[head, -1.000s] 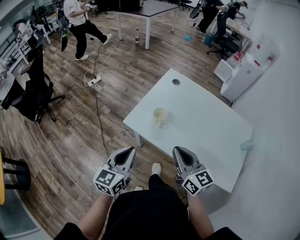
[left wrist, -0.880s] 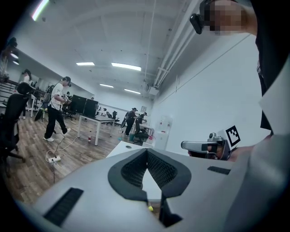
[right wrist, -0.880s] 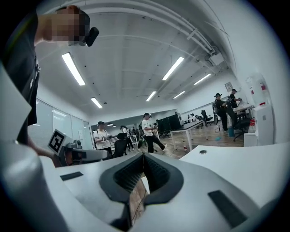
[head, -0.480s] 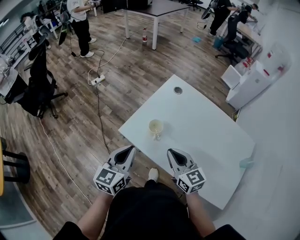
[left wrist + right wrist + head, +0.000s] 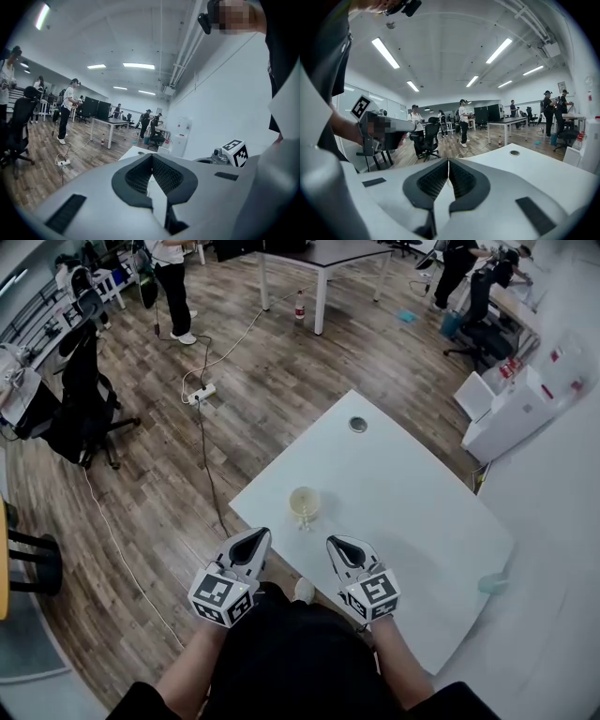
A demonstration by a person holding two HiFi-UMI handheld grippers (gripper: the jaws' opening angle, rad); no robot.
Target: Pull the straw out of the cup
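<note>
The fingers (image 5: pixel 138 176) of my left gripper (image 5: pixel 151 159) are pressed together at the tips, with nothing between them. The fingers (image 5: pixel 461 177) of my right gripper (image 5: pixel 448 164) are closed the same way and hold nothing. In the head view I hold the left gripper (image 5: pixel 252 542) and the right gripper (image 5: pixel 339 548) side by side in front of me, tips pointing forward. The left one is over the wooden floor (image 5: pixel 159 493), just off the near edge of the white worktop (image 5: pixel 412 493). The right one has its tip at that edge.

The cup (image 5: pixel 304 502) stands upright on the worktop near its near-left edge, ahead of both grippers, roughly between their lines and apart from both. Something thin and pale shows at its near rim. It may be the straw (image 5: pixel 304 519), but it is too small for me to be sure.

Farther along the worktop is a small round grommet (image 5: pixel 357 425). On the floor to the left lie a power strip (image 5: pixel 202 393) and its cable, with a dark office chair (image 5: pixel 80 395) beyond.
</note>
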